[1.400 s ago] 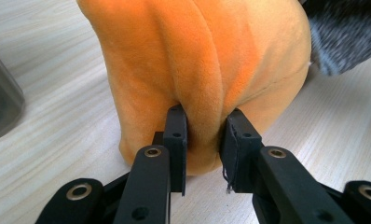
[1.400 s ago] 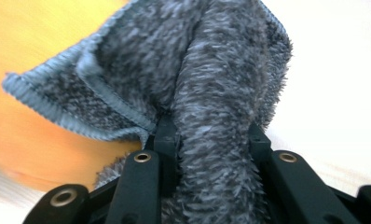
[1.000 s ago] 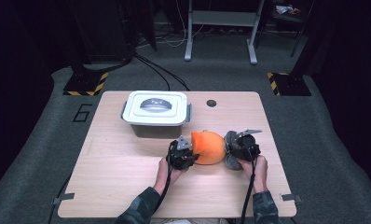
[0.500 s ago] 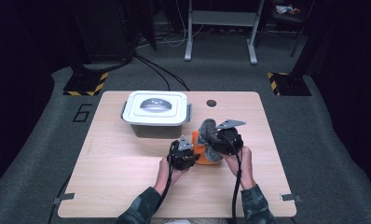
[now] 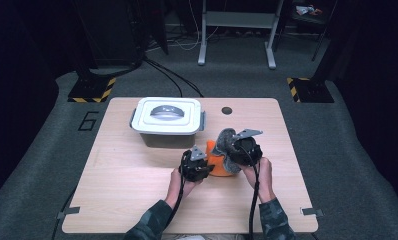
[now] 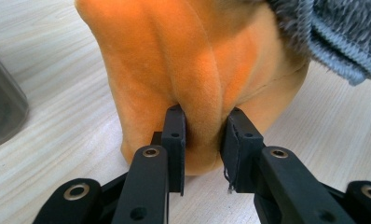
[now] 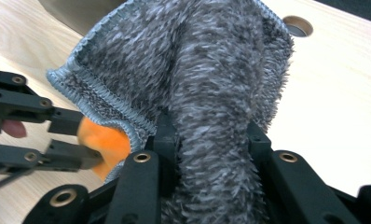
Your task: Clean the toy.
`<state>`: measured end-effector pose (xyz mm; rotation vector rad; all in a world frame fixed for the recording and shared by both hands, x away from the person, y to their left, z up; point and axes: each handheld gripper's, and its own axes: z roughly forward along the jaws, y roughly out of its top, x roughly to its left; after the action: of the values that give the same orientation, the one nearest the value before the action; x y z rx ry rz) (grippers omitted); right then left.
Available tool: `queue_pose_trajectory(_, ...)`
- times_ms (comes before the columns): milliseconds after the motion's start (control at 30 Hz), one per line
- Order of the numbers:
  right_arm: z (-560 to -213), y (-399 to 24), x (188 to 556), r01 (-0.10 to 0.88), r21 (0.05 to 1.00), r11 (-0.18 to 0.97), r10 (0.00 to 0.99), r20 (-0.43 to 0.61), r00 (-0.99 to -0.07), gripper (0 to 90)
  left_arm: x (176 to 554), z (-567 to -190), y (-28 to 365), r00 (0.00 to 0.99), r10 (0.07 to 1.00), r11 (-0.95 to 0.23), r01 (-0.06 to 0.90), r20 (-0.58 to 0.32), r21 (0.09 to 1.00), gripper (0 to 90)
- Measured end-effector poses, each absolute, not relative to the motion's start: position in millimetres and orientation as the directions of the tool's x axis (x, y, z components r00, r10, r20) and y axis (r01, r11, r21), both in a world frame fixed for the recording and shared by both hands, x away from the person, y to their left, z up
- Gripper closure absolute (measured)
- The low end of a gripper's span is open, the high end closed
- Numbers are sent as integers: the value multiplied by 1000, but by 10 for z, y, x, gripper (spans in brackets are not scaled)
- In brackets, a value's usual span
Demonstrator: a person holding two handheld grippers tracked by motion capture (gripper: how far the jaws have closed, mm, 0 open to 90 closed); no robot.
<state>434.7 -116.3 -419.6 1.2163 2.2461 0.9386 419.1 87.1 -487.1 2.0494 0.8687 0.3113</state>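
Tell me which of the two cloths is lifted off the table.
The grey cloth, pinched in the right tongs and raised. The orange cloth, gripped by the left tongs, rests on the table.

The lidded box blocks the far side; bare table lies open nearer the person.

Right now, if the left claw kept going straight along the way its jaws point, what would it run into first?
The orange cloth: the left claw already pinches a fold of it, and its bulk rises straight ahead. Beyond hangs the grey cloth, probably next, though depth is unclear.
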Motion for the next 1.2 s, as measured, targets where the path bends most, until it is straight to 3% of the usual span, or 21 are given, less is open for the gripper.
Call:
queue_pose_trajectory(933, -4665, -1676, 4400, 698, 666, 263, 925, 31, -378, 665, 4197, -4869, 866, 729, 679, -398, 460, -83, 794, 715)
queue_pose_trajectory(1200, -4879, -1687, 4486, 762, 585, 277, 932, 31, -362, 664, 4204, -4875, 869, 725, 682, -387, 466, -94, 796, 715)
